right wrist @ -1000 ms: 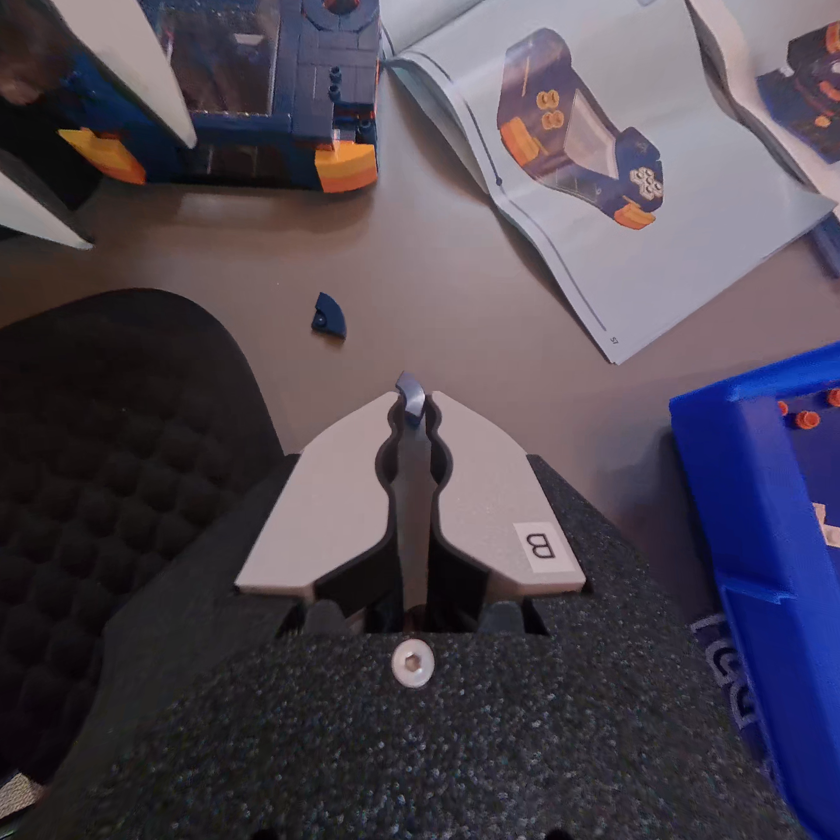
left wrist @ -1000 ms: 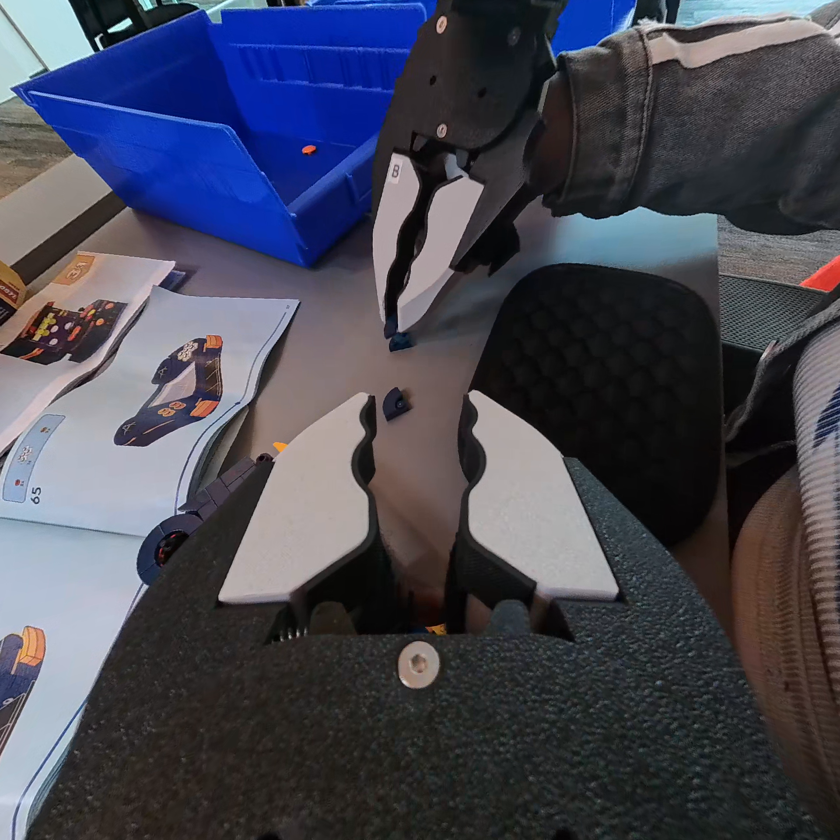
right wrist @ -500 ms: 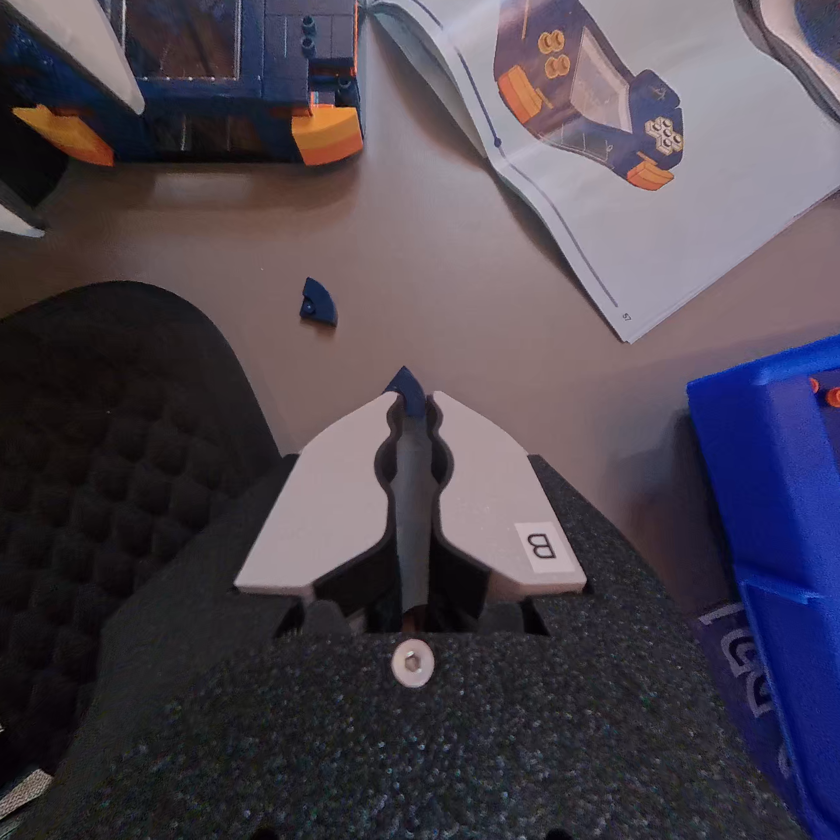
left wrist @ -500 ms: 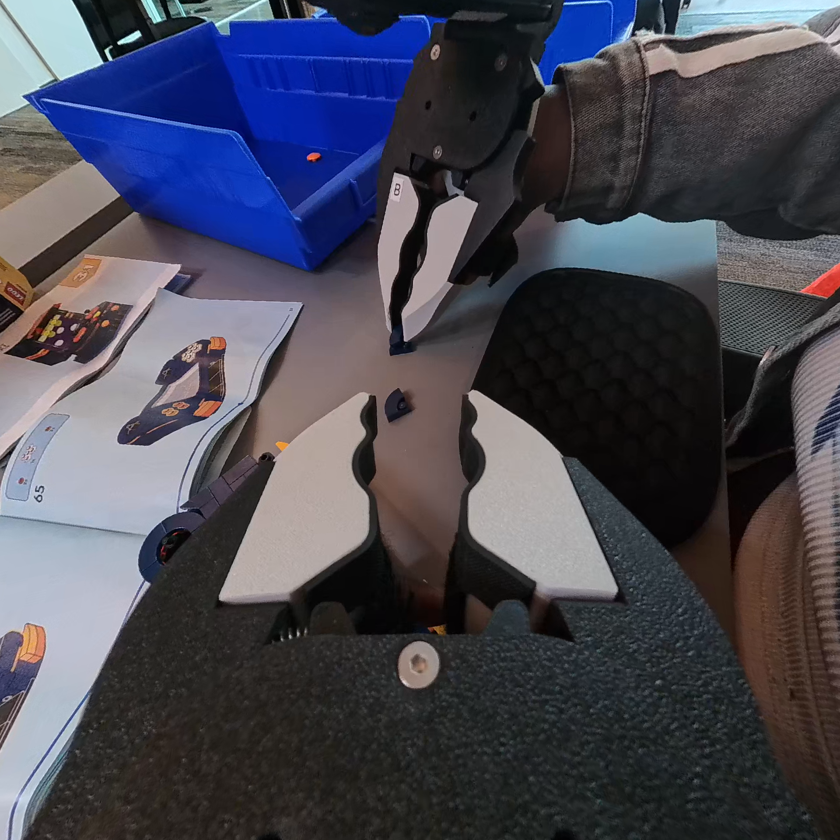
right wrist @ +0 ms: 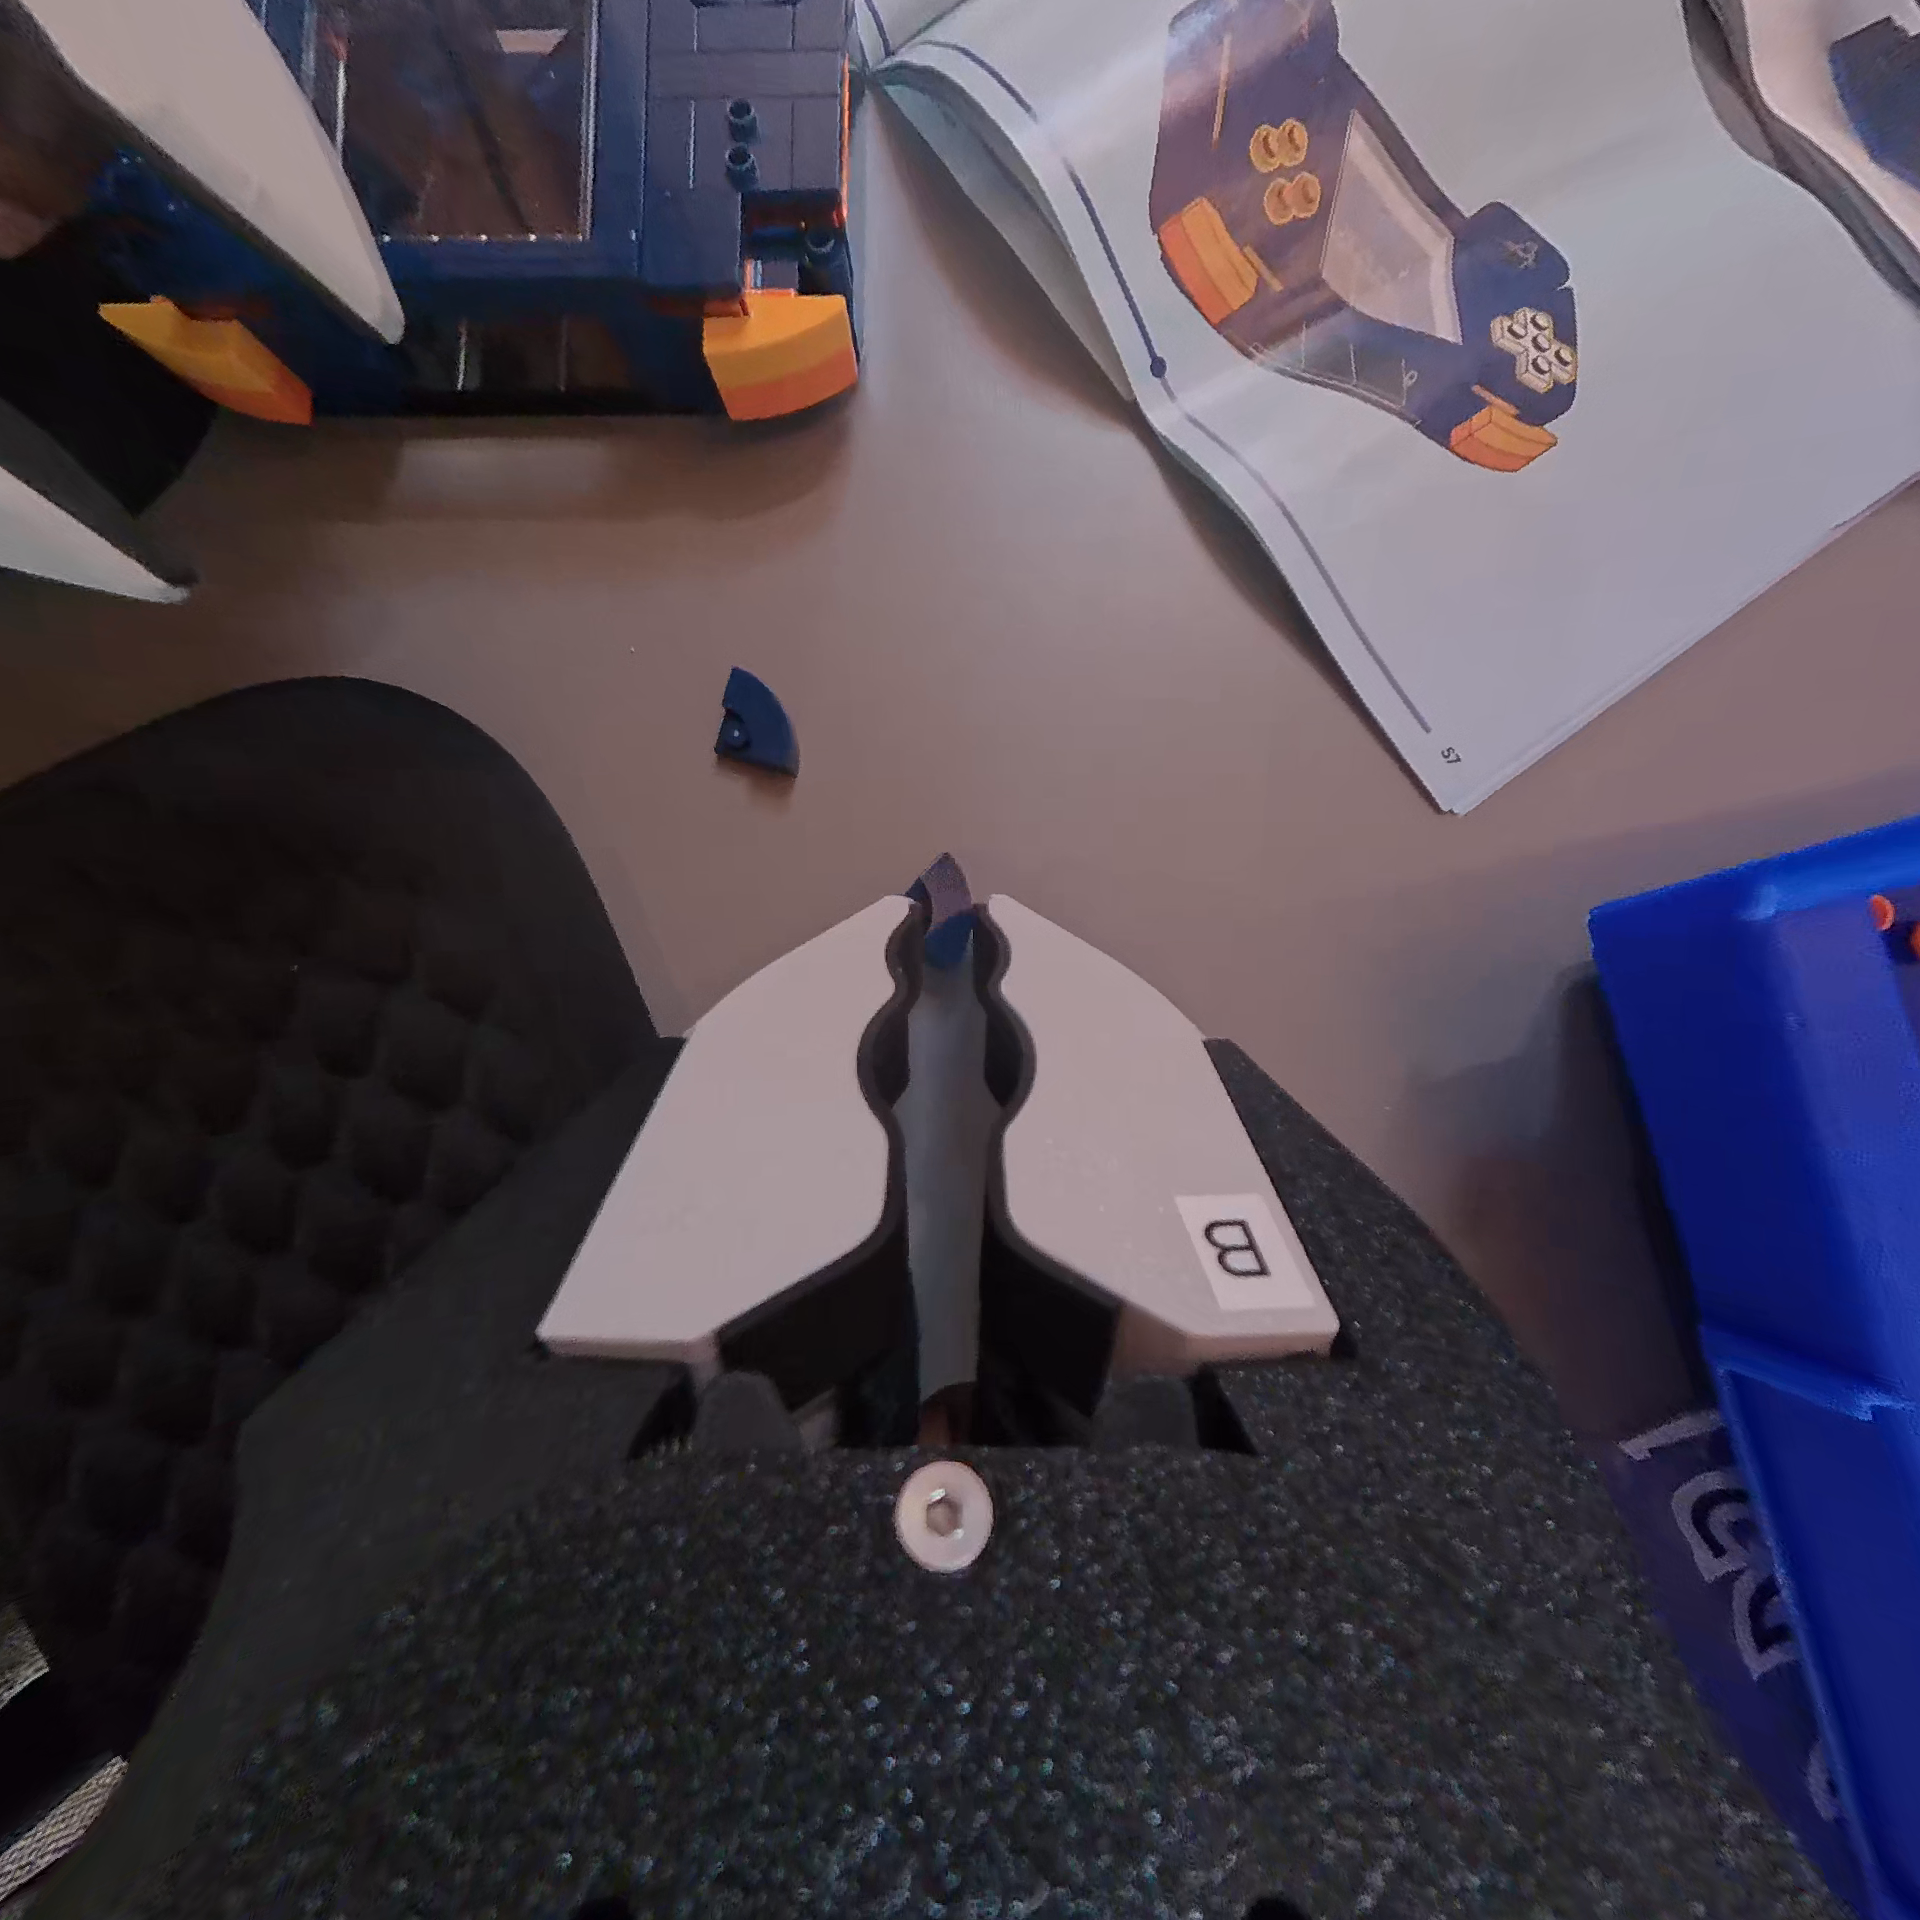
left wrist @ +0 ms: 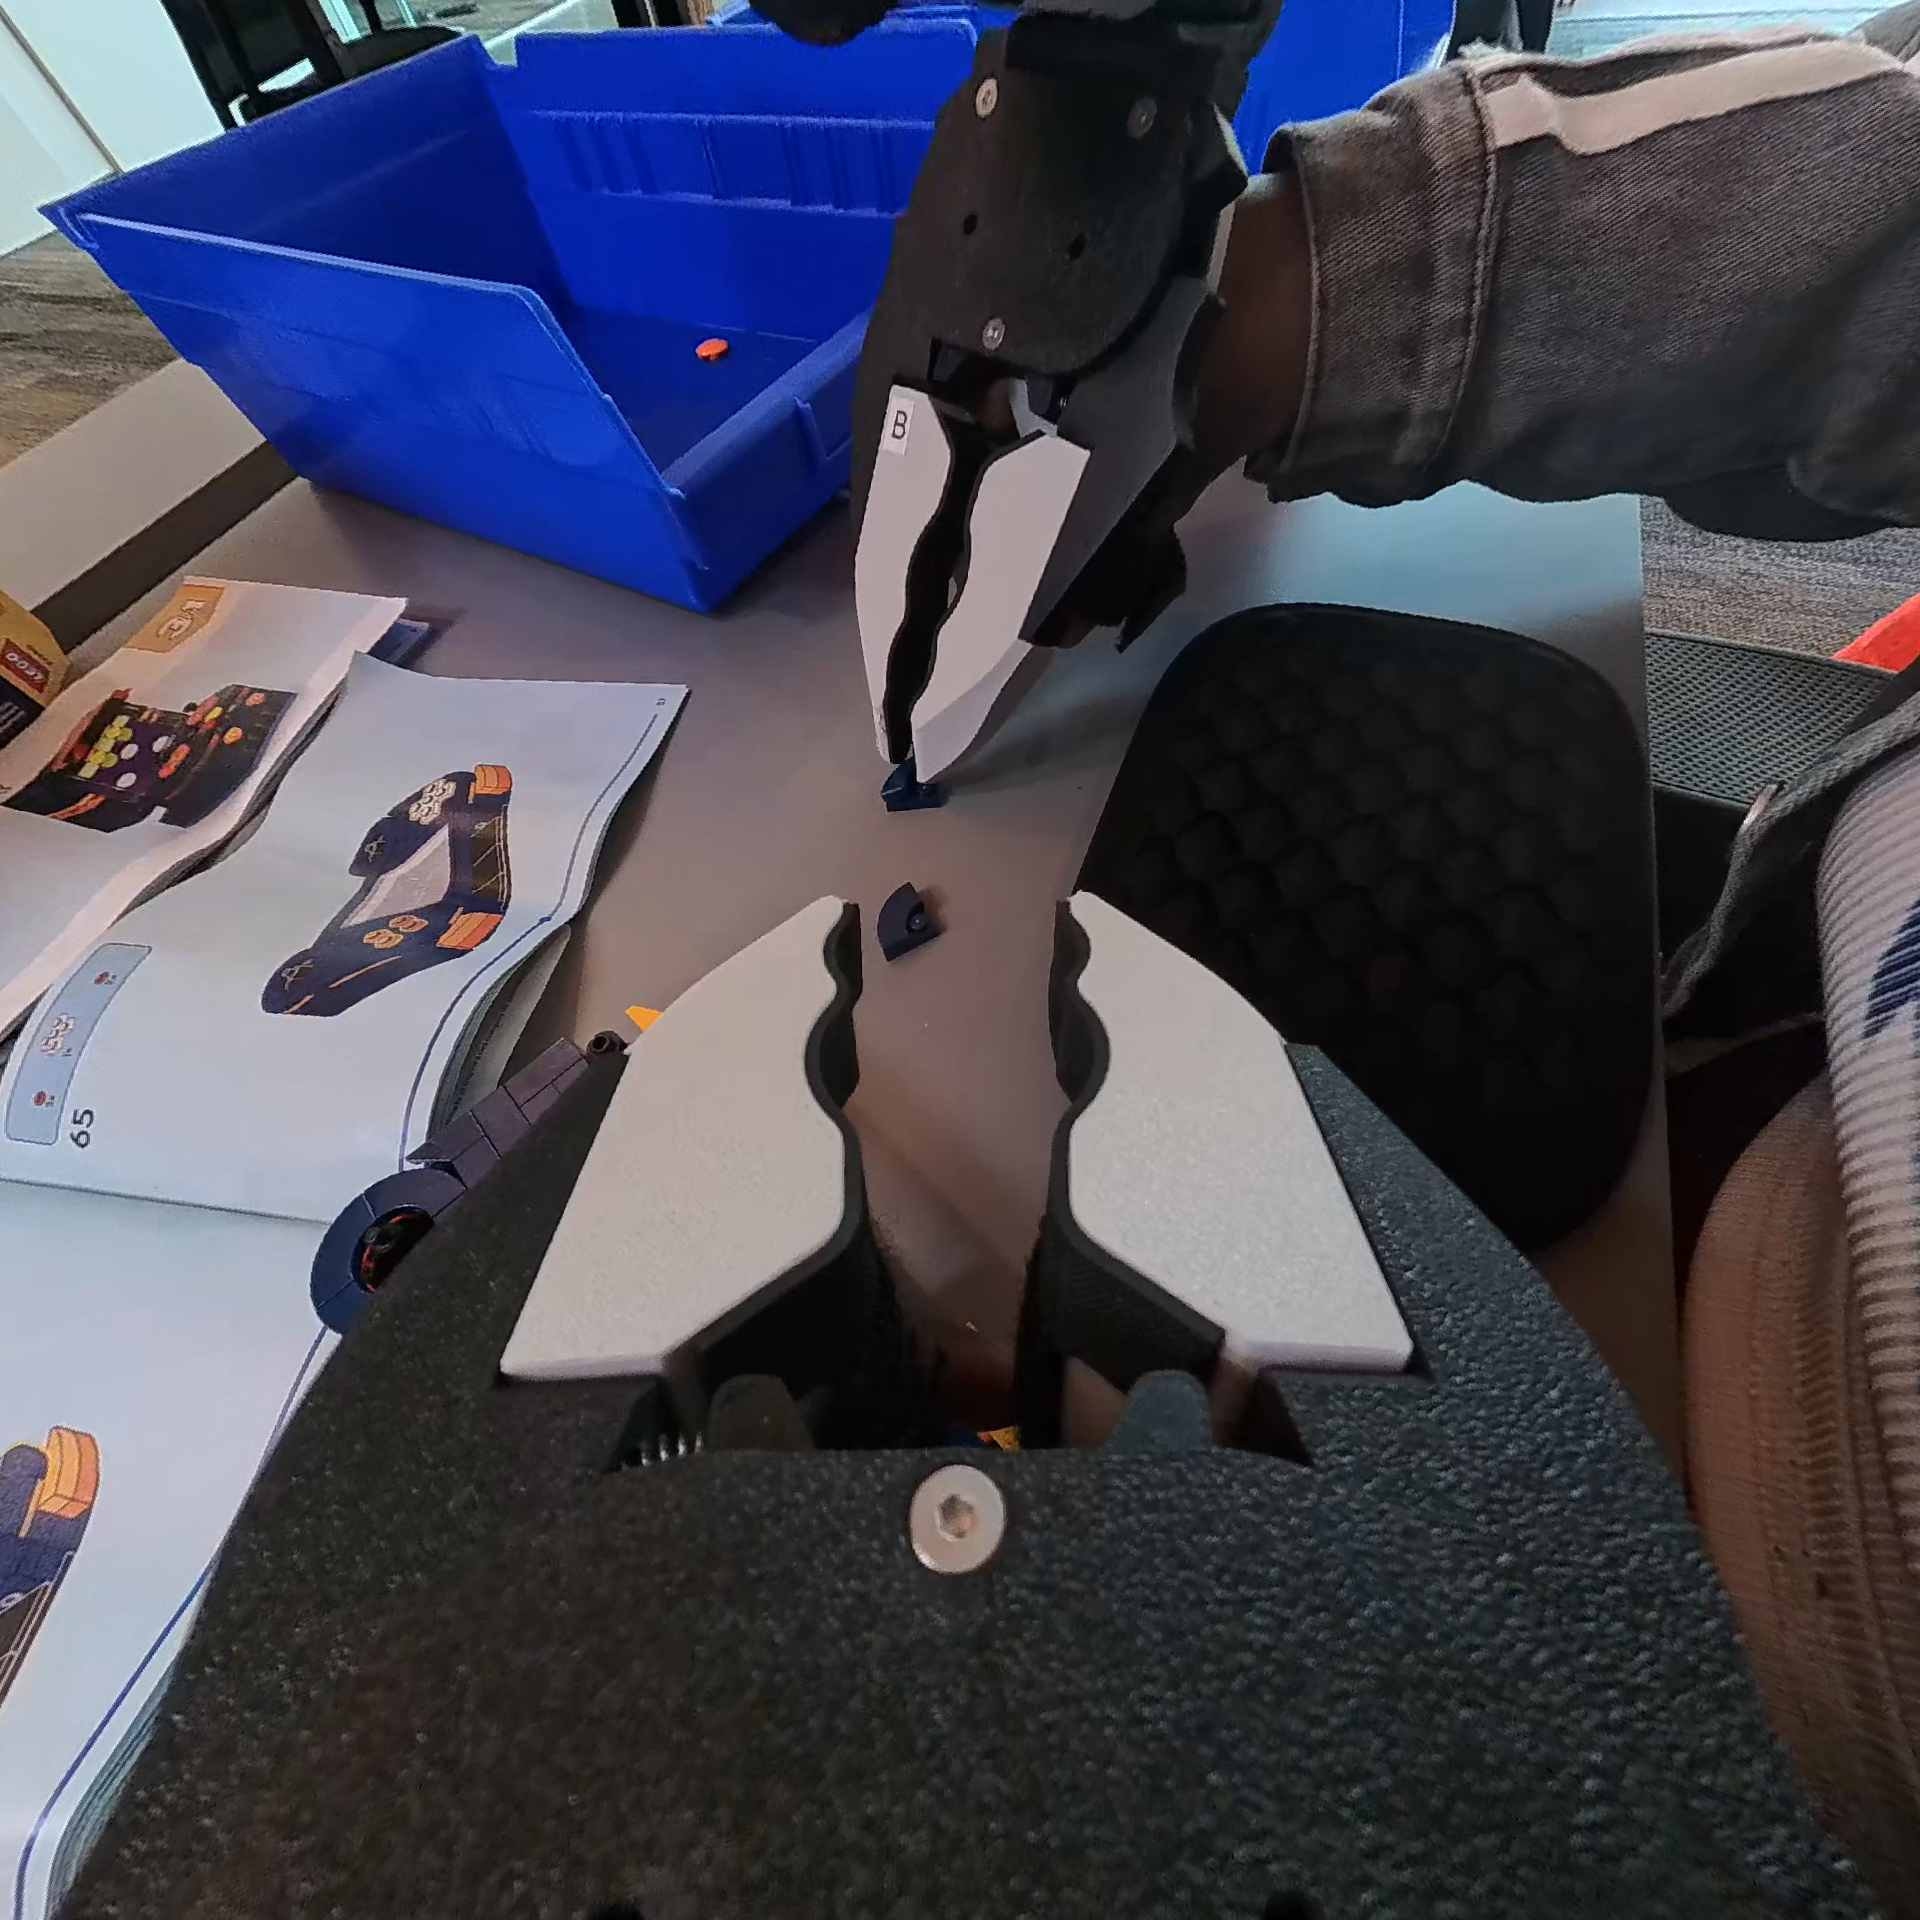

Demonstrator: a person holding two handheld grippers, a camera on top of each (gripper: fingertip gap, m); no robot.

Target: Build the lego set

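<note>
Left wrist view: the left gripper (left wrist: 956,925) has its jaws spread apart with nothing between them, held low over the grey table (left wrist: 769,727). Just past its fingertips lies a loose dark-blue quarter-round piece (left wrist: 909,923) flat on the table. Farther on, the right gripper (left wrist: 914,764) points steeply down, jaws pinched together on a second small dark-blue piece (left wrist: 914,795) at the very tips, which sits at or just above the tabletop; contact cannot be told. A grey sleeve (left wrist: 1558,260) reaches in from the right. Beside both pieces is a black dimpled pad (left wrist: 1382,894). An open instruction booklet (left wrist: 343,914) lies at left, and part of the dark-blue lego car (left wrist: 457,1174) shows beside the left gripper's body. At the back stands a blue bin (left wrist: 436,343), with a single small orange piece (left wrist: 711,349) on its floor.

Right wrist view: the right gripper (right wrist: 945,914) is closed on the small dark-blue piece (right wrist: 943,914), which juts from between its fingertips. The loose quarter-round piece (right wrist: 756,723) lies ahead on the table, apart from it. The lego car (right wrist: 623,208), dark blue with orange corners, stands at the top left, with the left gripper's fingers (right wrist: 260,156) over it. The blue bin (right wrist: 1787,1143) is at the right edge, small orange bits (right wrist: 1886,914) just showing inside.
</note>
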